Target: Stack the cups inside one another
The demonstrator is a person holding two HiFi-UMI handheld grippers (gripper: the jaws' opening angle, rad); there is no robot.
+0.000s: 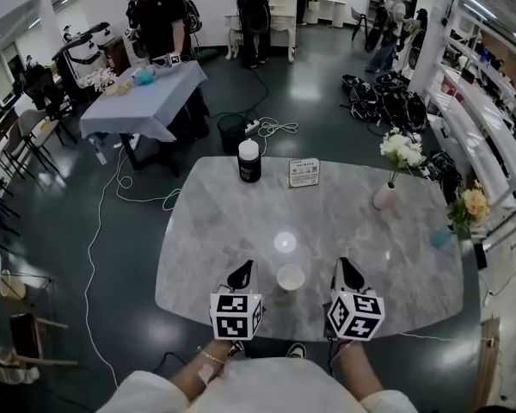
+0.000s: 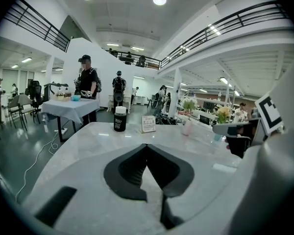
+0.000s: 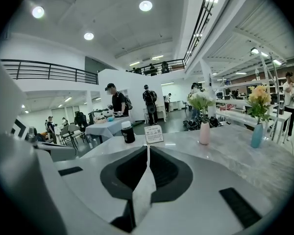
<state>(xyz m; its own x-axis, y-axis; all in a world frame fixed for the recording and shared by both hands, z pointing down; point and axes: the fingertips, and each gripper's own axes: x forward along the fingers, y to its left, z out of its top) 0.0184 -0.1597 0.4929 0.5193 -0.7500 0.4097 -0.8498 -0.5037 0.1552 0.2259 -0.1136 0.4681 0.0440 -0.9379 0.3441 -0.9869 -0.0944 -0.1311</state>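
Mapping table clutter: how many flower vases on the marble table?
2. Pink vase with white flowers, far right side; blue vase with yellow flowers, at the right edge. None seem hidden.

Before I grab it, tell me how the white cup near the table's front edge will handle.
The cup looks small and thin-walled, so probably light and easily squashed. On the glossy marble table, a nudge would likely slide it.
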